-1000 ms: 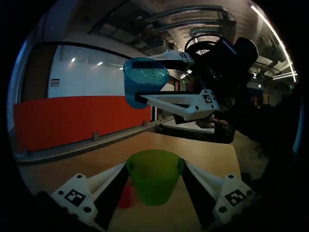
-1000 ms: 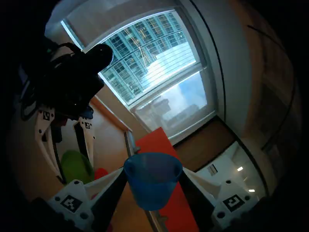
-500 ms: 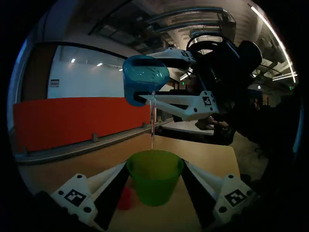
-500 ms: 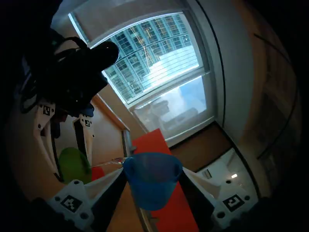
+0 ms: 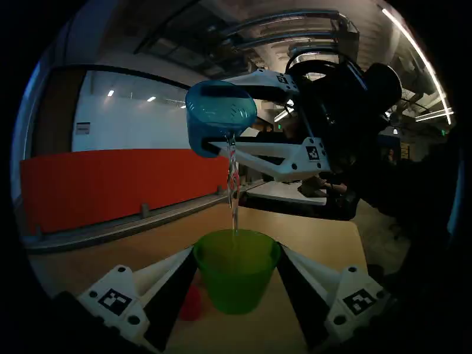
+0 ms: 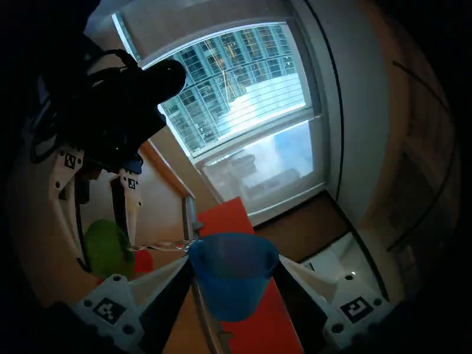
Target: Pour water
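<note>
In the left gripper view my left gripper (image 5: pixel 237 277) is shut on an upright green cup (image 5: pixel 237 270) just above the wooden table (image 5: pixel 318 236). Above it my right gripper (image 5: pixel 227 121) is shut on a blue cup (image 5: pixel 219 118), tipped on its side. A thin stream of water (image 5: pixel 233 189) falls from the blue cup's rim into the green cup. In the right gripper view the blue cup (image 6: pixel 233 272) sits between the right gripper's (image 6: pixel 233 277) fingers, and the green cup (image 6: pixel 106 249) is at lower left between the left gripper's fingers (image 6: pixel 131 203).
A small red object (image 5: pixel 192 301) lies on the table by the green cup, behind the left finger. An orange wall panel (image 5: pixel 118 183) runs along the far table edge. A large bright window (image 6: pixel 242 112) faces the right gripper. A person's hand (image 5: pixel 321 186) holds the right gripper.
The blue cup has tilted further. A second ago no water fell; then a thin stream began, and now it is thicker and twisting into the green cup.
</note>
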Demonstrator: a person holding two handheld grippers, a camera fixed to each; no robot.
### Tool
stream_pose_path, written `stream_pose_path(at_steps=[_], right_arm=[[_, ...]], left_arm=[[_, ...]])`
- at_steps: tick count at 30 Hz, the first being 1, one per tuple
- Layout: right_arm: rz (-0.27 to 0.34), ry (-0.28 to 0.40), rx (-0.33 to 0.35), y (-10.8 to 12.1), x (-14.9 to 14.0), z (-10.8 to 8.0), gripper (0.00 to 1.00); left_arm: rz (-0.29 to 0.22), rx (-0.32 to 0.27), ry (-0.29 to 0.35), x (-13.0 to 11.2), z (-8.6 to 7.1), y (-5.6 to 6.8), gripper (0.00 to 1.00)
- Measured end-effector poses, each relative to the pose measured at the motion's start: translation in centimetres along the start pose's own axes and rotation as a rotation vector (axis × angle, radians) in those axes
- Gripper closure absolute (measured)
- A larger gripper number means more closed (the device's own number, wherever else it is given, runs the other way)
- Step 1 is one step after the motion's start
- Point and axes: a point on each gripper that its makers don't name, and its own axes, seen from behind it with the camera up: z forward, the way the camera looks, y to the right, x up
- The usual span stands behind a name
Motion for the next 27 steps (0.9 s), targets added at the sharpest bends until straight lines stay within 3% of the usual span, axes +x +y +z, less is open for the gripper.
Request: stream_pose_path(at_steps=[27], right_arm=[[-0.116, 0.000, -0.006, 1.2, 0.5, 0.8, 0.10]], left_arm=[[0.000, 0.004, 0.005, 0.1, 0.0, -0.3, 0.11]])
